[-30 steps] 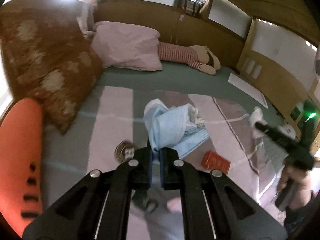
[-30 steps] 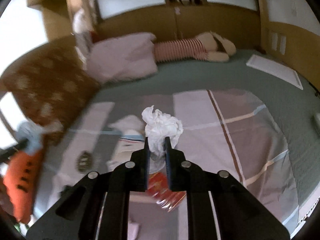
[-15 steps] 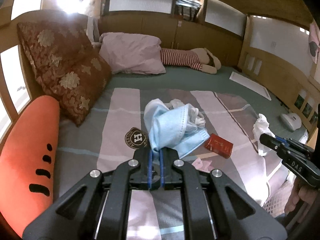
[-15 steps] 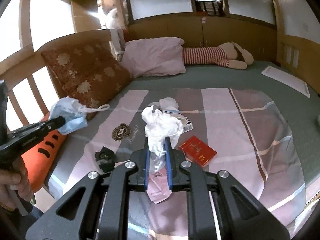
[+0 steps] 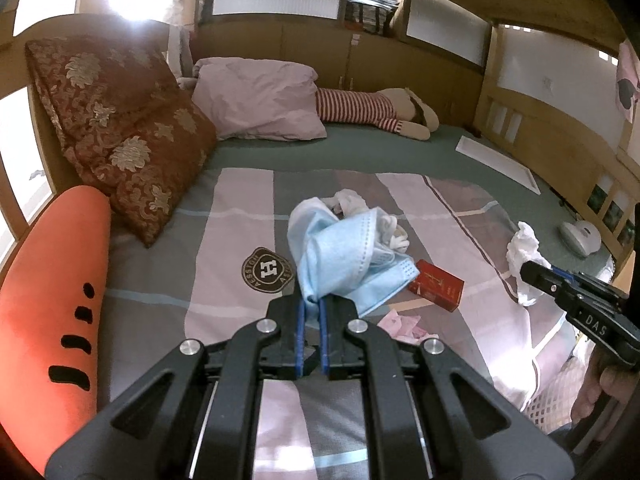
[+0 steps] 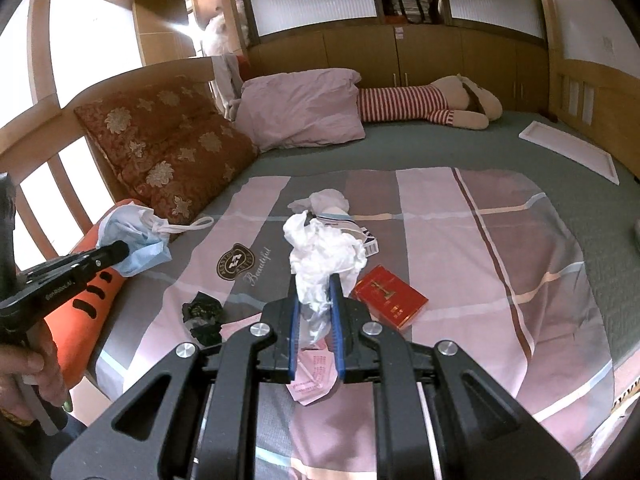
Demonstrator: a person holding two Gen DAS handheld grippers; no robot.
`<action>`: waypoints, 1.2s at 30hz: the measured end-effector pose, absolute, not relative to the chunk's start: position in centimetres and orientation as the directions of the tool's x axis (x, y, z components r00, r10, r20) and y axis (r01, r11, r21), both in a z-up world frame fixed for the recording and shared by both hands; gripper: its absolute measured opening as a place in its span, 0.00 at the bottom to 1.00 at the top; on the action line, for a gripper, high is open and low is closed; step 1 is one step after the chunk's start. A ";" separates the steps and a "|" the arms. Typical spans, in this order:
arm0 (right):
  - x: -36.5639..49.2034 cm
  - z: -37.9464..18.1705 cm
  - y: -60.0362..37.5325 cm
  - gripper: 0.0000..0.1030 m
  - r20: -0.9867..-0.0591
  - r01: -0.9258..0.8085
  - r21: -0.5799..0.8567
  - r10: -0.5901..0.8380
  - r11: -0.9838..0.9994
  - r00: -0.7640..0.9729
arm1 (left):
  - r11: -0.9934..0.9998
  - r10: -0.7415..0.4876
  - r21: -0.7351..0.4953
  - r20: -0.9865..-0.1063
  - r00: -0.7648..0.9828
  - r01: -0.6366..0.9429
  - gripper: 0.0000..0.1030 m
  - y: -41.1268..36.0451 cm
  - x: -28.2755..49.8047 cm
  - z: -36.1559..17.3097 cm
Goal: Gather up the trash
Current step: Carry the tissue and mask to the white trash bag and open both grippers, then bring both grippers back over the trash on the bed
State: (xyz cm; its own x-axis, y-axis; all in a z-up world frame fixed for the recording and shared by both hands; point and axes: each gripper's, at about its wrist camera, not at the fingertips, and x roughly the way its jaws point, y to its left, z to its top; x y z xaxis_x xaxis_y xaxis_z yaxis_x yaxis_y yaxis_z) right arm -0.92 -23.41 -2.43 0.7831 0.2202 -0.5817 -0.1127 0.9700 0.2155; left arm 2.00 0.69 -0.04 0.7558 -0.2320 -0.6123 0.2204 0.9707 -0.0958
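My left gripper (image 5: 312, 305) is shut on a light blue face mask (image 5: 344, 256), which hangs crumpled above the striped quilt (image 5: 240, 208). My right gripper (image 6: 316, 285) is shut on a crumpled white tissue (image 6: 324, 252). Each gripper shows in the other view: the right gripper (image 5: 532, 272) with its tissue (image 5: 522, 248), the left gripper (image 6: 116, 250) with its mask (image 6: 132, 232). On the quilt lie a red cigarette box (image 6: 390, 296), a pink receipt (image 6: 314, 376), a black crumpled wrapper (image 6: 204, 316) and a white paper wad (image 6: 332, 200).
An orange carrot pillow (image 5: 52, 300) and a brown patterned cushion (image 5: 120, 128) line the left side of the bed. A pink pillow (image 5: 260, 100) and a striped plush toy (image 5: 372, 108) lie at the head. A white board (image 5: 496, 164) rests at the far right, a white mesh basket (image 5: 560, 396) below the bed's edge.
Both grippers drew back from the bed with mask and tissue still gripped, so more of the quilt shows. Over the last half second they have held still.
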 end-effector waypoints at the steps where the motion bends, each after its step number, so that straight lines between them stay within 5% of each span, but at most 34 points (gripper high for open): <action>1: -0.9 -2.4 -23.4 0.14 -0.581 -0.113 0.218 0.221 0.969 0.783 | 0.970 -0.235 -0.096 -0.612 0.755 0.225 0.06 0.5 2.0 -0.1; 11: -8.9 0.2 -28.2 0.14 -0.511 -0.021 0.221 0.134 0.975 0.849 | 0.923 -0.346 -0.102 -0.645 0.681 0.371 0.06 -5.0 0.8 -1.1; 20: -24.4 1.3 -41.9 0.14 -0.533 0.326 0.178 -0.187 0.929 0.825 | 0.633 -0.638 -0.181 -0.673 0.374 0.753 0.06 -24.8 -8.3 1.2; 28: -32.3 0.1 -49.4 0.14 -0.586 0.539 0.173 -0.354 0.824 0.729 | 0.398 -0.659 -0.249 -0.747 0.087 0.883 0.08 -39.6 -16.0 -1.0; 29: -32.1 -0.3 -49.9 0.17 -0.601 0.541 0.177 -0.345 0.822 0.721 | 0.396 -0.655 -0.261 -0.752 0.071 0.881 0.14 -40.4 -16.2 -1.4; 31: -31.5 -1.1 -50.2 0.33 -0.637 0.542 0.167 -0.330 0.824 0.697 | 0.414 -0.639 -0.276 -0.767 0.061 0.867 0.45 -41.5 -15.7 -2.4; 32: -31.5 -1.3 -49.9 0.51 -0.632 0.546 0.159 -0.341 0.822 0.696 | 0.429 -0.638 -0.281 -0.767 0.067 0.859 0.66 -41.7 -15.5 -2.6; 33: -31.3 -1.1 -49.6 0.65 -0.615 0.549 0.159 -0.352 0.821 0.705 | 0.465 -0.645 -0.284 -0.757 0.101 0.838 0.73 -40.8 -14.5 -2.4; 36: -30.0 -0.3 -48.2 0.70 -0.570 0.523 0.169 -0.350 0.836 0.743 | 0.515 -0.654 -0.273 -0.738 0.167 0.813 0.79 -37.7 -12.3 -1.0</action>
State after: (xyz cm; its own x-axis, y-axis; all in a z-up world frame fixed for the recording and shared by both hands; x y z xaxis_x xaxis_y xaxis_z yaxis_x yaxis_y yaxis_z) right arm -30.05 -48.21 -0.33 0.7432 -0.3501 -0.5701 0.5229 0.8356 0.1685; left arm -12.32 -37.70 -0.96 0.1666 -0.6545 -0.7375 0.8127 0.5147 -0.2731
